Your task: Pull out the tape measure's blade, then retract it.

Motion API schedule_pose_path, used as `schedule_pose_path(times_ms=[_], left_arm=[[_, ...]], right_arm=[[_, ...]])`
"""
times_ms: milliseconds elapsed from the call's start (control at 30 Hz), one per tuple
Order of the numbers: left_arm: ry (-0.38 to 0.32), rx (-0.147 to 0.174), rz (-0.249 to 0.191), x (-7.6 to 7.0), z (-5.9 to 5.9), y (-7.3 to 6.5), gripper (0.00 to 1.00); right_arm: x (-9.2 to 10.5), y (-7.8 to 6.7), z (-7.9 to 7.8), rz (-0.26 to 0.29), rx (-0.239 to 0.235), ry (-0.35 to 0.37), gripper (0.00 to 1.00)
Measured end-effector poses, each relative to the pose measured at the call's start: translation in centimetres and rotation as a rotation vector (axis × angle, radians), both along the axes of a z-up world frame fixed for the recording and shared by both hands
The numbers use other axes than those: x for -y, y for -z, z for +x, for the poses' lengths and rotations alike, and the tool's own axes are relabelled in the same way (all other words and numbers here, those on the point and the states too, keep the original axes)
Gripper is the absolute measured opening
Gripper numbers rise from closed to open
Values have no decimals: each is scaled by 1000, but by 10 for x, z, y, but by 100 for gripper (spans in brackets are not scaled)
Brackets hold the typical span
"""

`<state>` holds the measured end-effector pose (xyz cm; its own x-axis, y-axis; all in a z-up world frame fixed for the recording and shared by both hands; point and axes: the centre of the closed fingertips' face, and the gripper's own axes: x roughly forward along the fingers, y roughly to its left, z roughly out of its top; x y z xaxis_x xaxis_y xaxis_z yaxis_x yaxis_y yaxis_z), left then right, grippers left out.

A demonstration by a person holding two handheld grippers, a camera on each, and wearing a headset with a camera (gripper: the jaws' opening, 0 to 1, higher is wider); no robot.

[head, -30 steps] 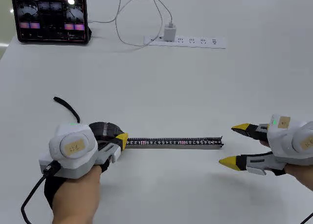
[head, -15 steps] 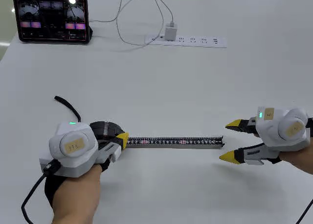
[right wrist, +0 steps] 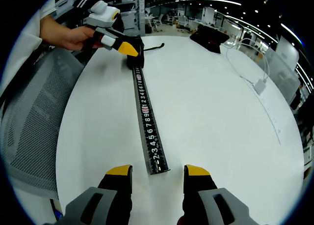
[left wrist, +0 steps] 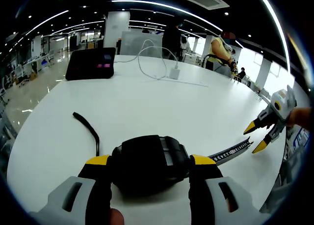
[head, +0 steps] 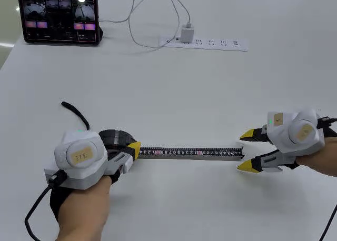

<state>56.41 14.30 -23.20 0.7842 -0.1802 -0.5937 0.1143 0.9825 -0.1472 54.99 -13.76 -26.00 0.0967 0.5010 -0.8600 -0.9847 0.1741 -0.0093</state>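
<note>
Here's the tape measure [head: 115, 141], sitting on the white bench [head: 174, 93] close to the near edge, over towards the left side. The left gripper [left wrist: 150, 162] has it: both yellow-tipped jaws are clamped on the black case, one on each flank, and the left gripper view shows the case wedged tight between them. A black strap [head: 75, 113] curls away from the case across the bench, towards the left edge.

The blade [head: 189, 152] is out. It lies flat on the bench, running straight from the case towards the right side, roughly parallel to the near edge, with its numbers facing up.

Over to the right gripper [head: 246, 151]: jaws spread apart, one yellow tip on each side of the blade's free end. In the right gripper view the end of the blade sits in the gap between the two tips, and neither jaw is pressing on it.

Up at the far left corner a tablet [head: 59, 17] stands with its screen lit. Along the far edge, near the middle, lies a white power strip [head: 208, 42] with a charger [head: 187, 33] plugged in, and a white cable [head: 152, 20] loops from it.
</note>
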Motion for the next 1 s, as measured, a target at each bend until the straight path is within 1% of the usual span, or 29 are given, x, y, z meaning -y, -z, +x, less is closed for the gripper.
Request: schedule_pose_path(times_ms=[100,267,367,433,633,800,900,1000], left_arm=[[0,-1,-1,0,0,0,60],[-1,-2,-2,0,0,0,60],[-2,-2,-3,0,0,0,60],[-2,-3,-4,0,0,0,60],[-3,-3,-6,0,0,1,60],[-3,-4,-6,0,0,1,60],[-3,-4,-7,1,0,1,60],[-4,-3,-6,1,0,1,60]], right_arm=[[0,2,0,-20,-8,-26,35],[-2,3,0,-31,-14,-53,29],[-4,3,0,-40,-6,-78,27],[-4,3,0,-42,-10,-83,25],[-3,4,-2,-59,-17,-112,20],[-2,4,-1,-59,-21,-110,17],[-2,5,-1,-64,-10,-128,12],[-2,5,-1,-65,-5,-126,12]])
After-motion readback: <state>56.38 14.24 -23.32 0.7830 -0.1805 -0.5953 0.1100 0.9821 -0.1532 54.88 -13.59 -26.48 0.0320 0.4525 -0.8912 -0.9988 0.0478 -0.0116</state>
